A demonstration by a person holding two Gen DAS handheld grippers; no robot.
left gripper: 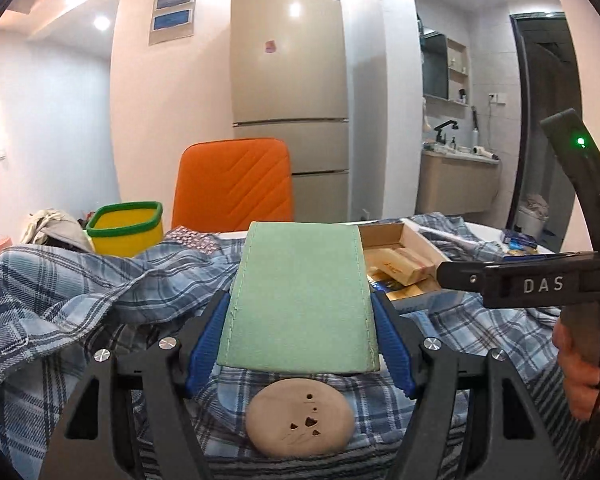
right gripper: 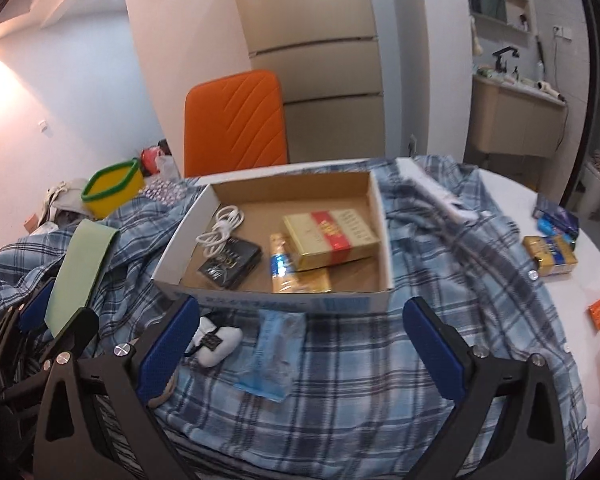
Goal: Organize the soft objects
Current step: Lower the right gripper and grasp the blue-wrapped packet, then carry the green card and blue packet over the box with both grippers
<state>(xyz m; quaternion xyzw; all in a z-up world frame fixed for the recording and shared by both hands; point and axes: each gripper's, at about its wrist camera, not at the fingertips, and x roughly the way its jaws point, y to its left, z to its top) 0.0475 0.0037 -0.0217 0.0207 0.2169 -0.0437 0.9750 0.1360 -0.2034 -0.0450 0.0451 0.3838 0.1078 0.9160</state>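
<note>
plaid-covered table, fridge and orange chair [left gripper: 236,184] behind: green pad lifted for sorting.

left gripper [left gripper: 300,340] clamped one green cloth pad [left gripper: 300,292] at frame centre, blue fingers [left gripper: 206,340] pressing both edges, raised clear of the plaid shirt [left gripper: 60,280], probably so it could be carried to a container. right gripper [right gripper: 300,344] stood wide apart, holding nothing, low in its frame. one cardboard box [right gripper: 380,220] sat centre; one yellow bin [right gripper: 112,192] at left.
</note>
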